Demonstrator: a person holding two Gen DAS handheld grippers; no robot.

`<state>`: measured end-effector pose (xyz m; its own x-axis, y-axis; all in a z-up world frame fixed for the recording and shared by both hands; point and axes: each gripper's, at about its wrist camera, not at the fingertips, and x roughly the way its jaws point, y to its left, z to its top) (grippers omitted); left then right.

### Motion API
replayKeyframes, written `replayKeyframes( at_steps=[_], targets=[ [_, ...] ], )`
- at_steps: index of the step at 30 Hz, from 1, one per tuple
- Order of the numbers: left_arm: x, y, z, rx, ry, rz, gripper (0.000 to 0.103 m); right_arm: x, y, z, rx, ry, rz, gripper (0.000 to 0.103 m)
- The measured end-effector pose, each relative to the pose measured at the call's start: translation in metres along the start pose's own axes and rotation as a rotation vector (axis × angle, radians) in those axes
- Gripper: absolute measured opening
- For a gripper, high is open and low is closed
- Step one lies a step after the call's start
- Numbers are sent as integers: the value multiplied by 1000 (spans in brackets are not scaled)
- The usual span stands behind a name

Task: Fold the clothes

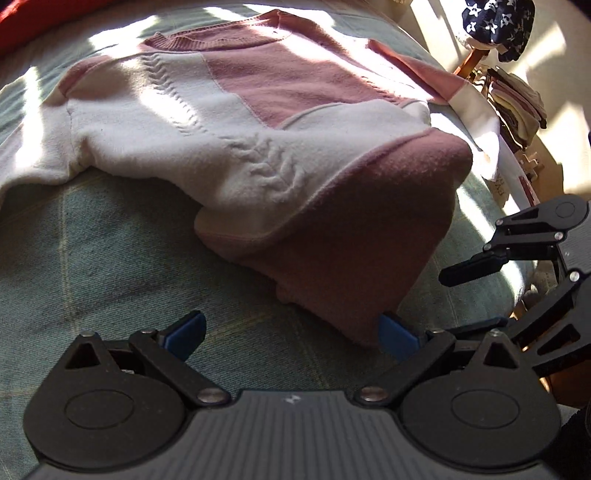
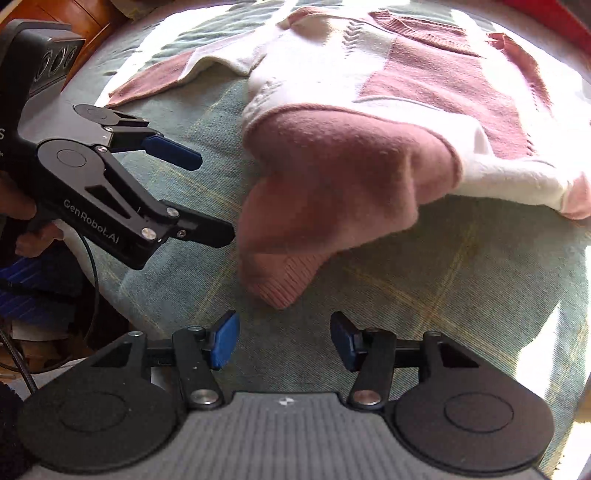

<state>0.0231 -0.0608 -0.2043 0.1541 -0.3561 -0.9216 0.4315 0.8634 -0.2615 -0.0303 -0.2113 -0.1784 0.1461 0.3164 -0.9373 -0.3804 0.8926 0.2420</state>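
A pink and white knit sweater [image 1: 236, 110] lies front up on a green-grey bed cover [image 1: 110, 251]. One sleeve [image 1: 362, 236] is folded down across its body, and the ribbed pink cuff [image 2: 280, 284] rests on the cover. My left gripper [image 1: 291, 332] is open, with its right blue pad [image 1: 397, 334] at the sleeve's edge. Seen from the right wrist, the left gripper [image 2: 199, 192] stands just left of the sleeve, holding nothing. My right gripper [image 2: 284, 339] is open just short of the cuff. It also shows open in the left wrist view as the right gripper [image 1: 469, 299]. The other sleeve [image 2: 155, 77] lies spread out.
Red fabric [image 1: 22, 18] lies at the cover's far edge. Beyond the bed side are a navy flowered cloth [image 1: 498, 26] and a stack of folded clothes [image 1: 517, 107]. A dark device [image 2: 44, 55] and a cable [image 2: 92, 277] sit by a hand [image 2: 33, 236] holding the left gripper.
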Motion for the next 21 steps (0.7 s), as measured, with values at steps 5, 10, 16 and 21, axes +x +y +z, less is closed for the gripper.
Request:
replayKeyframes(
  at_steps=[5, 10, 16, 21],
  targets=[
    [13, -20, 11, 44, 11, 26, 99, 0, -41, -7, 6, -55, -99, 59],
    [3, -11, 41, 37, -70, 72, 99, 8, -62, 18, -27, -119, -127, 59],
    [-11, 12, 86, 25, -155, 76, 99, 4, -77, 59, -73, -214, -122, 59],
    [-14, 40, 127, 0, -227, 66, 99, -9, -96, 106, -32, -301, -113, 59]
  ],
)
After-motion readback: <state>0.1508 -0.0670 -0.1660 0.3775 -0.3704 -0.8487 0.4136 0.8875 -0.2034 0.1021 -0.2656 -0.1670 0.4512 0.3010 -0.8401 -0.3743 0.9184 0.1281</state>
